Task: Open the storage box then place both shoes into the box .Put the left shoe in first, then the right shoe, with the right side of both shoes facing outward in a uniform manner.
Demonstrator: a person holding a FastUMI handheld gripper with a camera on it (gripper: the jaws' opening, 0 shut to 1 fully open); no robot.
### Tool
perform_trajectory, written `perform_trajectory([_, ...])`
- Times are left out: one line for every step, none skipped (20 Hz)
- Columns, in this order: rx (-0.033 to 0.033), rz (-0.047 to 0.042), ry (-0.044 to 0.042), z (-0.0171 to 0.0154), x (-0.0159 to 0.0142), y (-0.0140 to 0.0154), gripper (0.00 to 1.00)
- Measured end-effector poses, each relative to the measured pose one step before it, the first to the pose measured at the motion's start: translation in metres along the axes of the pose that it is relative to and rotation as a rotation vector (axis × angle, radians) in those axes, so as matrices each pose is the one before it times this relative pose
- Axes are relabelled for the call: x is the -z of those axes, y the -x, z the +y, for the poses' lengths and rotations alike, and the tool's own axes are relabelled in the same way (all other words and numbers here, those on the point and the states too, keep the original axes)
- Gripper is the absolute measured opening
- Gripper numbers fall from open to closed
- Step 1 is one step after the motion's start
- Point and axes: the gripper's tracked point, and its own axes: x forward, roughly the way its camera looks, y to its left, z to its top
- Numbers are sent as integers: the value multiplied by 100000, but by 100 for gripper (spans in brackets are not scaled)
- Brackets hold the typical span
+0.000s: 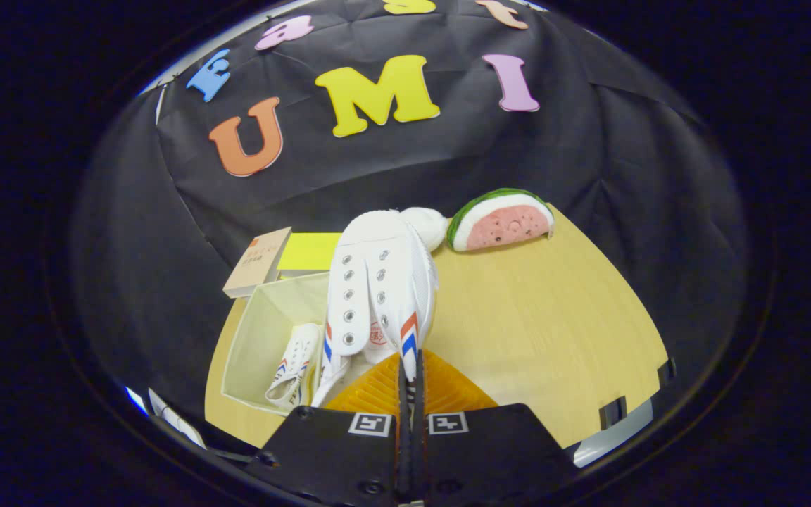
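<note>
My gripper (410, 380) is shut on the heel rim of a white canvas shoe (381, 282) with red and blue stripes. The shoe hangs from the fingers, toe pointing away, over the right edge of the open pale storage box (265, 317). Inside the box a second white shoe (295, 366) lies on its side against the near wall, just left of the fingers. The box's yellow-green lid (307, 251) lies behind the box.
A watermelon-slice plush (500, 220) sits at the far edge of the wooden table (539, 331), beyond the held shoe. A tan book (259, 262) stands at the box's far left corner.
</note>
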Motion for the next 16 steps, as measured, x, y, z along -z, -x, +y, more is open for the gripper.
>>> perform_trajectory([-1158, -843, 1811, 1317, -230, -123, 5])
perform_trajectory([-1650, -120, 1890, 1223, -136, -210, 5])
perform_trajectory([-1111, 572, 1698, 1016, -1, -291, 5])
perform_trajectory([-600, 498, 1630, 952, 96, -534, 5])
perform_trajectory([-675, 563, 1155, 1665, -76, -560, 5])
perform_trajectory([-46, 313, 868, 1342, 93, -755, 5])
perform_trajectory([201, 368, 1580, 1308, 78, -1266, 5])
perform_trajectory([553, 614, 1731, 860, 277, -913, 5])
perform_trajectory([786, 786, 969, 568, 372, -901, 5])
perform_trajectory([593, 1247, 720, 507, 376, -967, 5])
perform_trajectory([586, 1324, -57, 382, 452, -996, 5])
perform_trajectory([1101, 1358, -593, 251, 330, -887, 5])
perform_trajectory([1772, 1215, 711, 174, 352, -911, 5])
perform_trajectory([1865, 1170, 348, 127, 381, -831, 5])
perform_trajectory([1529, 456, -873, 87, 411, -738, 5])
perform_trajectory([1224, 395, -1026, 67, 420, -631, 6])
